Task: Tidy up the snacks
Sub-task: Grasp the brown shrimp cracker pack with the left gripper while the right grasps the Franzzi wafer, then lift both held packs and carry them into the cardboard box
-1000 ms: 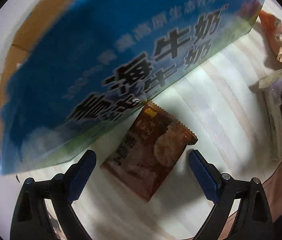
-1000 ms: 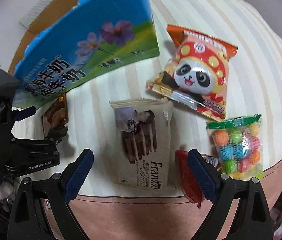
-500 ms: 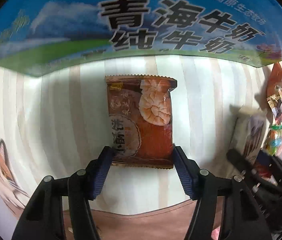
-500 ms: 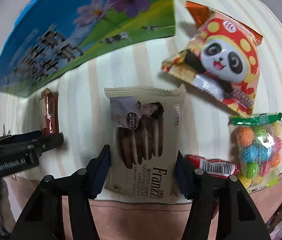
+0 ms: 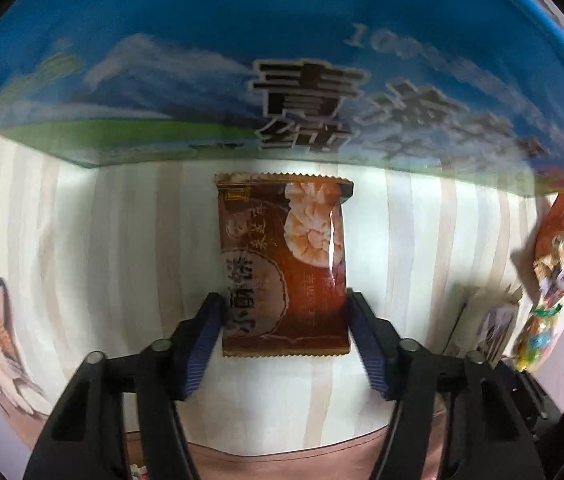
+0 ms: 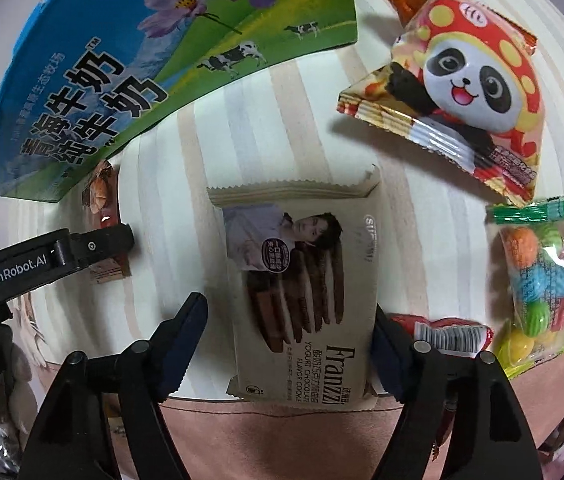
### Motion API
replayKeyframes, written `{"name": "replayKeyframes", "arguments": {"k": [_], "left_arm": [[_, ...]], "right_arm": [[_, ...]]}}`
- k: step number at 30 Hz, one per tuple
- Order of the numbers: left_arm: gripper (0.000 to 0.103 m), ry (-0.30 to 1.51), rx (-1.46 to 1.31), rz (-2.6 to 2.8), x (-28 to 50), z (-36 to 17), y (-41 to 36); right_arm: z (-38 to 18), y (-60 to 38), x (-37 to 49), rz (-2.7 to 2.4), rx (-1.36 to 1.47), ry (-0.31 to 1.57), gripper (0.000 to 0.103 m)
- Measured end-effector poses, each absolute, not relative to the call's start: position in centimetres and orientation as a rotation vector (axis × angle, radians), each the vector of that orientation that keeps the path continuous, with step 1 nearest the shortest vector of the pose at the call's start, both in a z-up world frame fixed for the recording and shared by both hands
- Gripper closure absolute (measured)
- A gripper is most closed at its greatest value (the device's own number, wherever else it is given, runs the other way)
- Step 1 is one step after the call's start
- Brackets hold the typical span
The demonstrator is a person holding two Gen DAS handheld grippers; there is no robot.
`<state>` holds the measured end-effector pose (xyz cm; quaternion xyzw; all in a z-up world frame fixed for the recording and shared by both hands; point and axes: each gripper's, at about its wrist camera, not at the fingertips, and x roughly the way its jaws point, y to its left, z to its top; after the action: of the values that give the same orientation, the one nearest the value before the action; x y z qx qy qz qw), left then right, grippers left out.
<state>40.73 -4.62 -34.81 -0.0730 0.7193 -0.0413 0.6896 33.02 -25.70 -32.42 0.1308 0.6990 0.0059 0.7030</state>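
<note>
- Left wrist view: the left gripper was seen pointing down at the brown shrimp-cracker packet, which lay flat on the striped cloth, just short of the blue milk carton at the far side.
- The jaws had just been closing; both pads were pressed against the packet's long edges near its lower seal, so the packet was judged clamped.
- The packet was judged light, crinkly and brittle inside; a gentle hold across the flat body was advised.
- Right wrist view: the right gripper was seen over the beige Franzzi cookie pack, near the cloth's front edge.
- Its jaws had just been opening. The left pad stood clear of the pack and the right pad sat at its edge, so no grip was judged.
- The pack was judged light, slippery and crushable.
</note>
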Motion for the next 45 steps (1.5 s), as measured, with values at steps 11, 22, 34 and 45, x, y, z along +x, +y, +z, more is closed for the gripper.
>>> {"name": "replayKeyframes", "arguments": {"k": [11,22,34,45], "left_arm": [[0.043,1.703,-0.187,-0.092,27.6,-36.1,-3.6],[0.022,1.745,-0.295,-0.062,27.8,-39.3,-3.3],[0.047,1.644,-0.155,-0.015,27.4,-35.6,-2.3],[0.049,1.616,-0.139,-0.028,25.9,-34.4,-5.3]], "right_arm": [[-32.4,-24.1,24.4,0.131,0.217,1.616,0.042],[-33.8,-24.1,22.6,0.142,0.267,1.673,0.031],[-33.8,-23.3,23.4,0.100,0.188,1.661,0.031],[-34.8,-20.6,22.5,0.087,0.110,1.620,0.042]]}}
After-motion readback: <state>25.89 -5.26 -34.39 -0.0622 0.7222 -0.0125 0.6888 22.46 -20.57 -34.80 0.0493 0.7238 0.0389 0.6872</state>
